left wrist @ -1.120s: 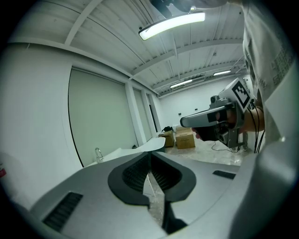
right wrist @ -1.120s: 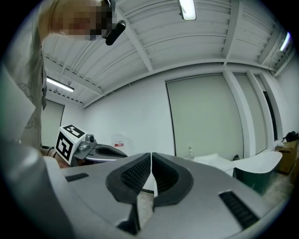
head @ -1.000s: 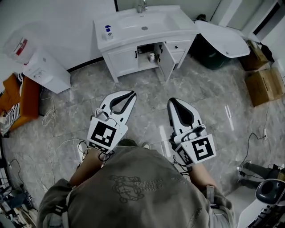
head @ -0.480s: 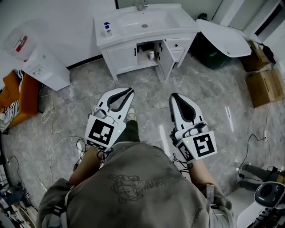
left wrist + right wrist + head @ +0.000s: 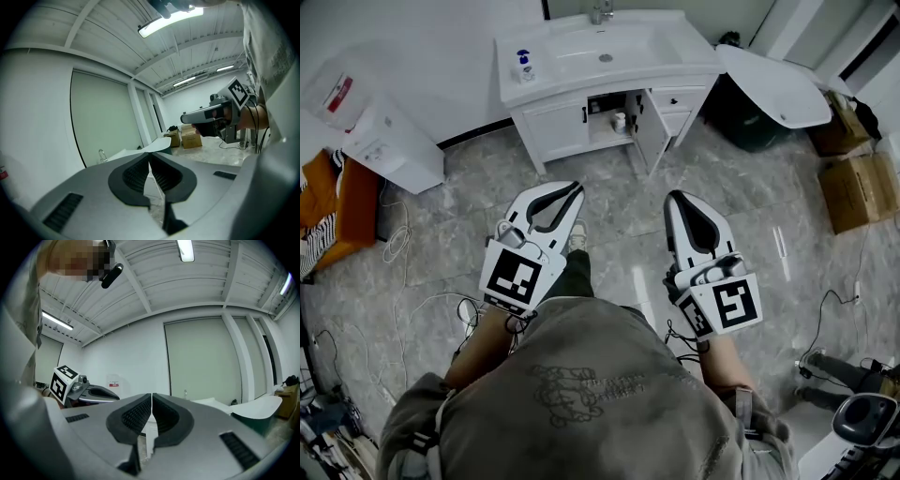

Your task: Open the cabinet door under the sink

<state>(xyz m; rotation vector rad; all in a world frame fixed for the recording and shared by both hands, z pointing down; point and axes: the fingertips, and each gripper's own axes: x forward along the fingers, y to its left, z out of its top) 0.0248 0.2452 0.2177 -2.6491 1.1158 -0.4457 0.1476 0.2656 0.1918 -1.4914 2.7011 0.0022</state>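
Grey marble floor (image 5: 469, 202); white sink cabinet (image 5: 558, 127) against wall (image 5: 441, 47), its door (image 5: 653, 131) open.

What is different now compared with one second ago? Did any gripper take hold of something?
The person's foot has stepped forward between the grippers, toward the sink cabinet. In the head view the right gripper drifted slightly rightward. Nothing was taken hold of or let go. Unchanged: the left gripper and the right gripper are shut and empty, away from the cabinet, and one door stands open.
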